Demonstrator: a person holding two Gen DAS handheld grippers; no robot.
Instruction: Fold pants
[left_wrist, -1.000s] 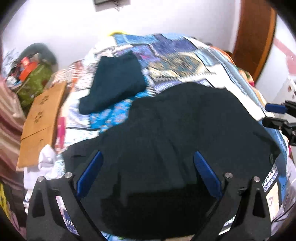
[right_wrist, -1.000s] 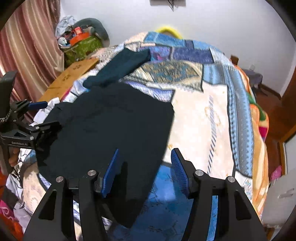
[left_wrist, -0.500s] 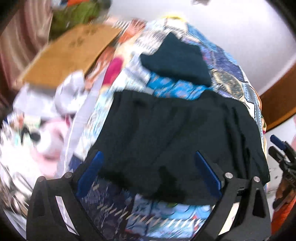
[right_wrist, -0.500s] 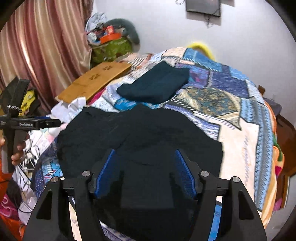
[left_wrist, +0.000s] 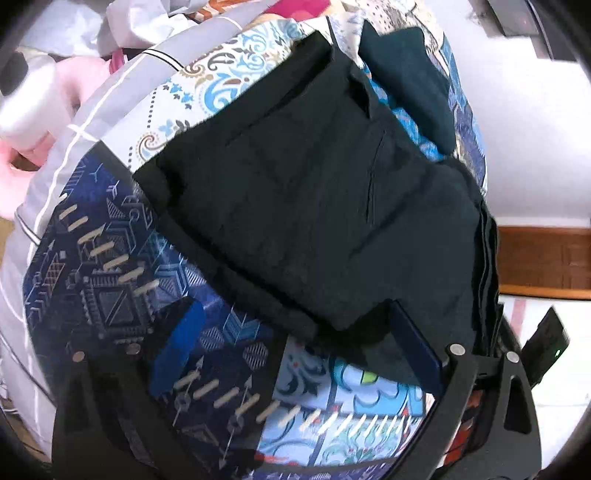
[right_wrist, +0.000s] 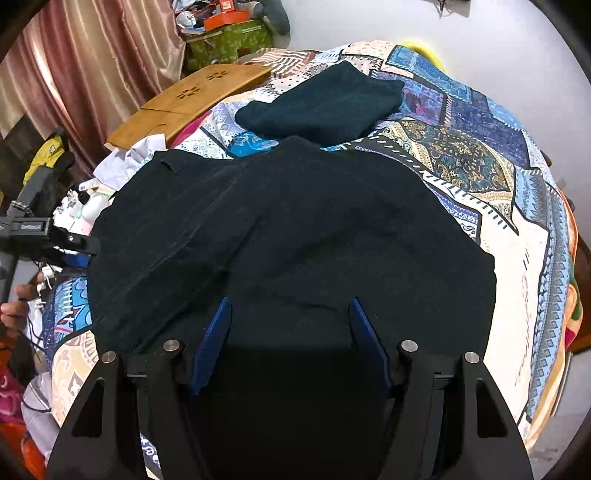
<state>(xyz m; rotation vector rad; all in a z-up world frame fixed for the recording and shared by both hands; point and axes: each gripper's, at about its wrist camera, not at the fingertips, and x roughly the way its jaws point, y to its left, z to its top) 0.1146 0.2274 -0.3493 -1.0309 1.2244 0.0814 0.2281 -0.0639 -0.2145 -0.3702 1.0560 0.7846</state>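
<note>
Fingers (right_wrist: 290, 345) apart over pants (right_wrist: 295, 229)

Bed under my grippers, wearing a patchwork bedspread (right_wrist: 461, 162).

I am seeing the black pants (right_wrist: 295, 229) lying spread on it just ahead of my fingers, with a folded dark teal garment (right_wrist: 325, 107) resting on it beyond them and a wooden board (right_wrist: 192, 99) sitting off to the far left.

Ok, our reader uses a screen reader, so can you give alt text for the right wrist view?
Dark pants lie spread on a patchwork quilt, with the open right tool above their near edge. A folded dark garment sits beyond; the left tool shows at the far left.
</note>
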